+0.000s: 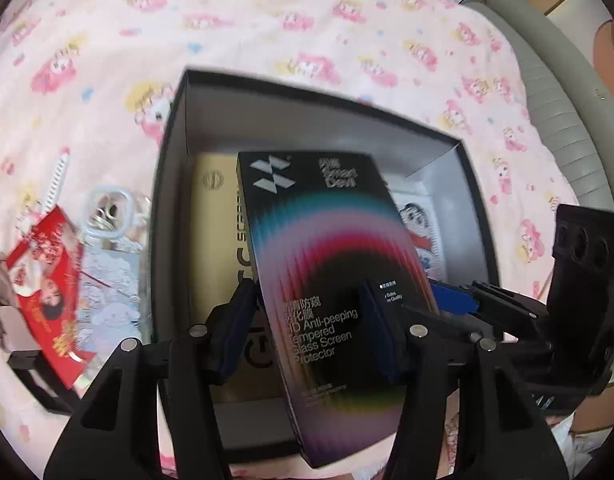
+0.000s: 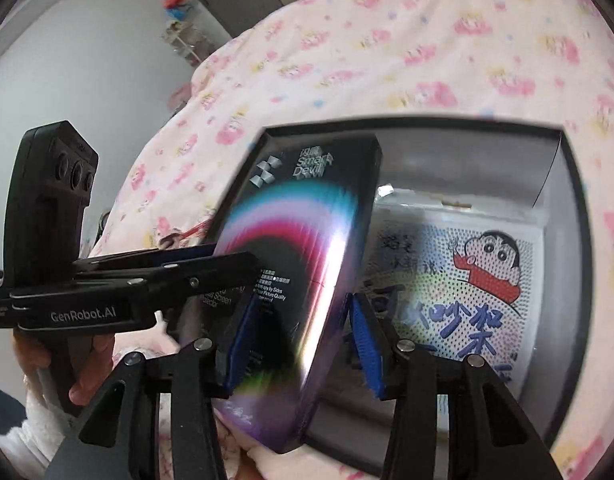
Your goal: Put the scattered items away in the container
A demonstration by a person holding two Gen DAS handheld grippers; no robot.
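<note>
A black screen protector box (image 1: pixel 327 264) with a rainbow arc hangs tilted over the open black container (image 1: pixel 175 128). My left gripper (image 1: pixel 307 304) is shut on its lower part, one pad at the left edge and one on the printed face. In the right wrist view the same screen protector box (image 2: pixel 307 248) sits between the blue pads of my right gripper (image 2: pixel 303 320), which press on it. The left gripper (image 2: pixel 211 256) reaches in from the left there. Inside the container (image 2: pixel 567 200) lie a gold box (image 1: pixel 219 216) and a cartoon card pack (image 2: pixel 467 272).
On the pink cartoon bedsheet left of the container lie a red packet (image 1: pixel 47 276), a clear ring-shaped case (image 1: pixel 107 212), a pale blue cartoon card (image 1: pixel 111 280) and a white comb-like strip (image 1: pixel 59 172). A grey padded bed edge (image 1: pixel 567 120) runs along the right. A hand (image 2: pixel 87 384) holds the left gripper's handle.
</note>
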